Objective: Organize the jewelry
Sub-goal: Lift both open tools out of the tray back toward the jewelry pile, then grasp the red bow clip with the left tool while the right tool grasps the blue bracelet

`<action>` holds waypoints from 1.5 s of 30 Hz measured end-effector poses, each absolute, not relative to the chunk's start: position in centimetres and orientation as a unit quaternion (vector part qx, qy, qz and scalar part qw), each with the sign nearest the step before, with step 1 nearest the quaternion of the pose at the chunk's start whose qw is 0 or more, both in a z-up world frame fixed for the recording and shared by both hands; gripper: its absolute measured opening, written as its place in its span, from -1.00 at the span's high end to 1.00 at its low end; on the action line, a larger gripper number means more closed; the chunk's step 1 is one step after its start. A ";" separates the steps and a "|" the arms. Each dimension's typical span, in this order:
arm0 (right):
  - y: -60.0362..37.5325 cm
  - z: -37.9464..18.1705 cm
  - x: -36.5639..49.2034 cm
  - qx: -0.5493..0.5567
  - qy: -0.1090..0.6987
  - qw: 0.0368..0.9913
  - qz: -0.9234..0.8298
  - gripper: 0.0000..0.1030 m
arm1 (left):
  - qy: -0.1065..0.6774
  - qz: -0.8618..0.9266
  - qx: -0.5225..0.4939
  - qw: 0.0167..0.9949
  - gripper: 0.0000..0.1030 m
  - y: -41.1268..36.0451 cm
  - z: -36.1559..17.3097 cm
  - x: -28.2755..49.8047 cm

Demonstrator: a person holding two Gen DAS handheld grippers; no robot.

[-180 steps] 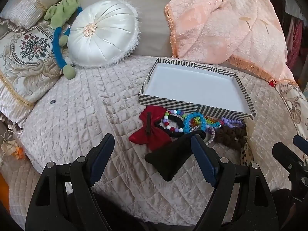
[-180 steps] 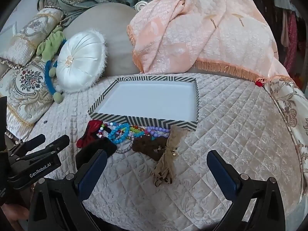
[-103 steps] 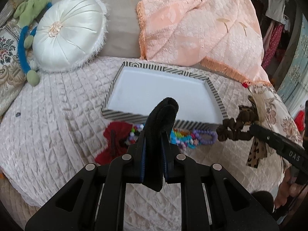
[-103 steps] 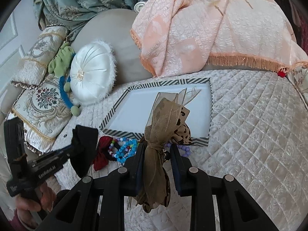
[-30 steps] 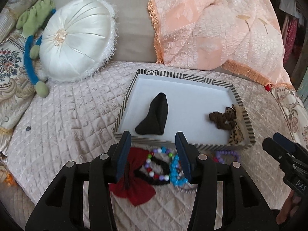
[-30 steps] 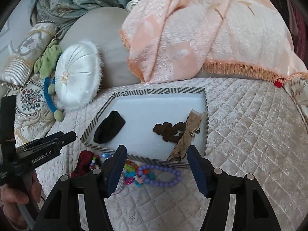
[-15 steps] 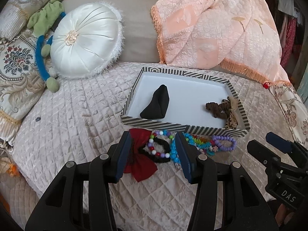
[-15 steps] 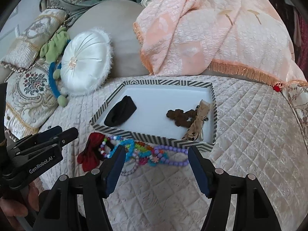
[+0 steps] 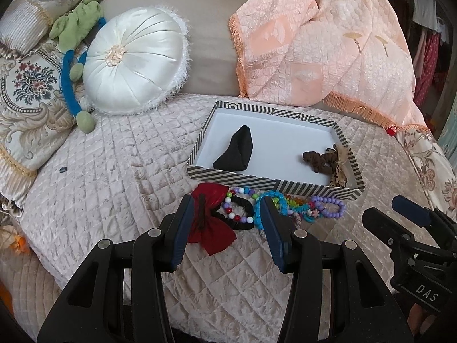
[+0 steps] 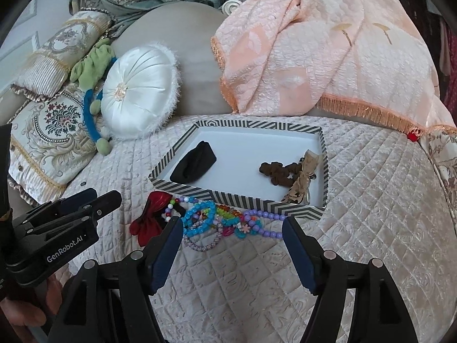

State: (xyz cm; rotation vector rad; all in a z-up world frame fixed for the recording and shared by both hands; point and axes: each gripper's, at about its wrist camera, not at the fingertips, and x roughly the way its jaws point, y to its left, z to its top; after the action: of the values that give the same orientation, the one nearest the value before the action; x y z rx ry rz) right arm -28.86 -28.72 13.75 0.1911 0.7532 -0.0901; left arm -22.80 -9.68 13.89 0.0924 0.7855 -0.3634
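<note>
Both tongs have backed away from the striped tray (centre of frame) – two items are now delivered. Left tongs stand spread and empty; right tongs have just been opening, nothing between them. We find a black pouch and brown scrunchie inside; bead bracelets and red bow remain on the bed below the tray.
</note>
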 end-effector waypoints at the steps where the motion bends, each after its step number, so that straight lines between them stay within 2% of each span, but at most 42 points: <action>1: -28.7 13.8 -28.9 0.093 0.367 0.925 -0.044 -0.35 | 0.382 -0.176 0.043 0.906 0.08 -9.5 13.9 -22.8; 13: -29.3 11.7 -28.6 0.099 0.391 0.915 -0.027 -0.34 | 0.448 -0.168 -0.063 0.876 0.08 -4.2 11.8 -19.4; 15: -29.2 11.0 -28.4 0.101 0.395 0.913 -0.019 -0.28 | 0.464 -0.168 -0.085 0.866 0.08 -3.4 11.0 -18.7; 17: -29.2 10.4 -28.0 0.105 0.402 0.910 -0.012 -0.09 | 0.477 -0.163 -0.104 0.857 0.08 -2.8 10.2 -18.1; 19: -29.0 9.8 -27.5 0.106 0.408 0.907 -0.005 0.03 | 0.487 -0.157 -0.108 0.852 0.08 -2.7 9.4 -17.5; 34: -27.5 6.4 -20.2 0.074 0.443 0.893 0.035 0.12 | 0.517 -0.160 -0.056 0.839 0.08 -6.7 4.8 -14.2; 40: -27.8 4.5 -17.7 0.081 0.467 0.879 0.049 0.44 | 0.519 -0.164 -0.041 0.838 0.08 -7.9 3.7 -13.2; 42: -27.8 3.9 -17.2 0.083 0.472 0.876 0.056 0.62 | 0.521 -0.168 -0.039 0.836 0.13 -8.2 3.4 -13.0; 43: -27.8 3.7 -17.0 0.085 0.474 0.874 0.061 0.77 | 0.520 -0.171 -0.039 0.836 0.38 -8.3 3.3 -13.0; 44: -27.9 3.5 -17.0 0.088 0.476 0.873 0.064 0.80 | 0.520 -0.171 -0.036 0.836 0.61 -8.3 3.2 -13.0; 45: -27.9 3.6 -17.1 0.094 0.474 0.873 0.065 0.80 | 0.521 -0.171 -0.035 0.836 0.61 -8.2 3.2 -12.9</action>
State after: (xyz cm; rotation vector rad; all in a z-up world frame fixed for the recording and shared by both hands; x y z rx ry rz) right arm -17.06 -27.93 3.59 0.1959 0.9894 0.1361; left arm -12.94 -8.21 3.21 -0.0739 1.1021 -0.3623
